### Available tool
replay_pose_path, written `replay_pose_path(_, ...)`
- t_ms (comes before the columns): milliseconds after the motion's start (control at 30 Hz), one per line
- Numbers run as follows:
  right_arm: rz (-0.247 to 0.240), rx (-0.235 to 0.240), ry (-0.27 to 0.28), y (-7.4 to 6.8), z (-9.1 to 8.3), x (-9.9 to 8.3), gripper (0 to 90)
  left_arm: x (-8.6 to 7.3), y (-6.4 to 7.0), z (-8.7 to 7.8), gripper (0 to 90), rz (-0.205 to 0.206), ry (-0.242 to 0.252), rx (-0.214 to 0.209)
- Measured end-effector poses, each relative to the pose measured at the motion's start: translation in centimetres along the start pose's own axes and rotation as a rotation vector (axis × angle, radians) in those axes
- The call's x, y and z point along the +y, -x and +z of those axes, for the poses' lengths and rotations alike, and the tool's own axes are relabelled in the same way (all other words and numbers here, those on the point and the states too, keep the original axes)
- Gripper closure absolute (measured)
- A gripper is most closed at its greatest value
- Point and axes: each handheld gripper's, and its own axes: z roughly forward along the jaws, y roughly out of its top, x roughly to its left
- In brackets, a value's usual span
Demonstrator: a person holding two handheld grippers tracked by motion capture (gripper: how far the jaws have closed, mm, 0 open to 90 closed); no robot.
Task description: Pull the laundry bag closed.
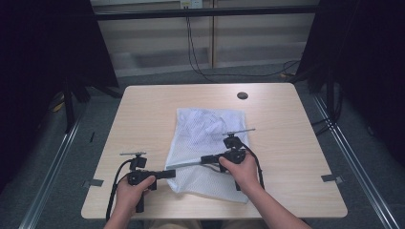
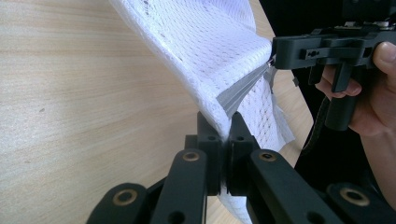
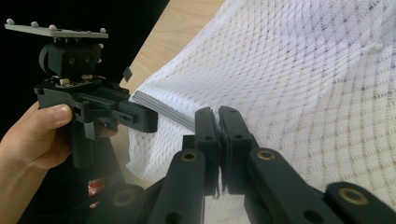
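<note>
Two grippers work one white mesh laundry bag (image 1: 206, 143) lying mid-table (image 1: 286, 157), near our edge. We clamp the left gripper (image 2: 228, 122) on the bag's corner where its grey zipper (image 2: 240, 91) ends; our right gripper (image 3: 218, 116) pinches the zipper line farther along. We judge the bag light, limp and snag-prone, best held by its zipper tape.

A light wooden table (image 1: 143, 109) with rounded corners stands on grey carpet (image 1: 157, 78). A dark round hole (image 1: 242, 95) sits near its far edge. Black curtains (image 1: 43, 47) hang at both sides; cables (image 1: 196, 62) trail down the pale back wall (image 1: 157, 38).
</note>
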Motion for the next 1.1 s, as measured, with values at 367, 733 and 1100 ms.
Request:
replay_pose_path(367, -0.003, 0.014, -0.019, -0.24, 0.11, -0.07, 87.0, -0.27, 0.04, -0.39, 87.5, -0.004, -0.001, 0.005)
replay_pose_path(733, 0.003, 0.007, -0.007, 0.15, -0.35, -0.21, 87.0, -0.28, -0.17, -0.42, 87.6, 0.006, 0.008, 0.003)
replay_pose_path(1100, 0.009, 0.007, -0.004, 0.44, -0.73, -0.34, 87.0, -0.08, 0.07, -0.10, 87.6, -0.005, -0.009, 0.003)
